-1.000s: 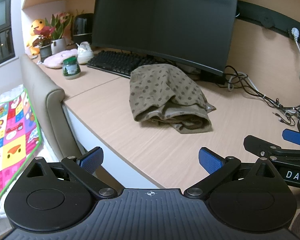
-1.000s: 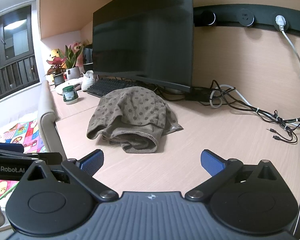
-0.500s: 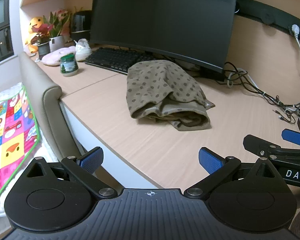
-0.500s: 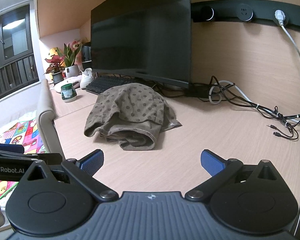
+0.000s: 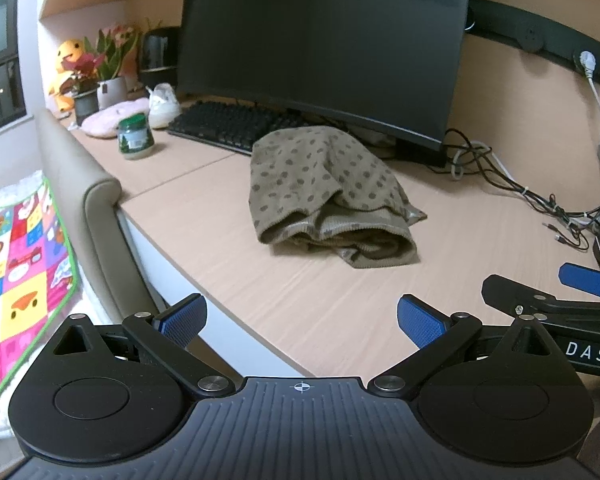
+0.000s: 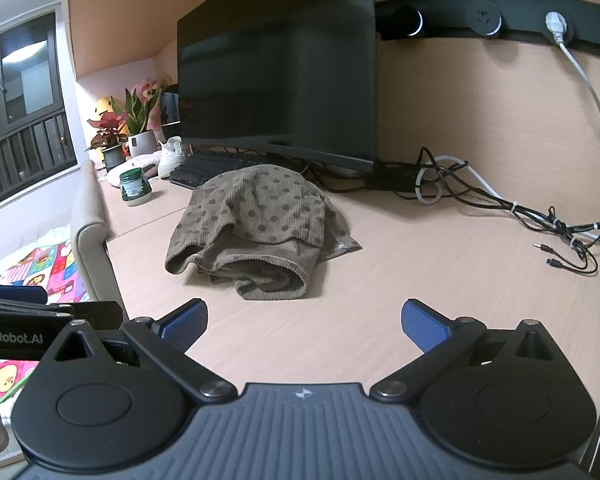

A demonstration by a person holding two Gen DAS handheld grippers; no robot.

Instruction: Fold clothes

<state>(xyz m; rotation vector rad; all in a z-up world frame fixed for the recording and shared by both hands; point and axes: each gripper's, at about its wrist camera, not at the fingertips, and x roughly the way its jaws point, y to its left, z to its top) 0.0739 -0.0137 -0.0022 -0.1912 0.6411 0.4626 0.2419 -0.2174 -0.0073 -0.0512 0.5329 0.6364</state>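
**Both grippers wide open, garment untouched**

Left gripper [image 5: 302,316] and right gripper [image 6: 304,320] were spread wide, holding nothing, above the near desk [image 5: 228,240] edge. Brown dotted garment [image 5: 328,196] lay crumpled mid-desk (partly bunched over itself), just in front of the monitor [image 5: 320,40] and keyboard [image 5: 228,122].

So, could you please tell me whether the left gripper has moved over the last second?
Yes. The left gripper has edged forward toward the garment: the monitor looms larger and higher.
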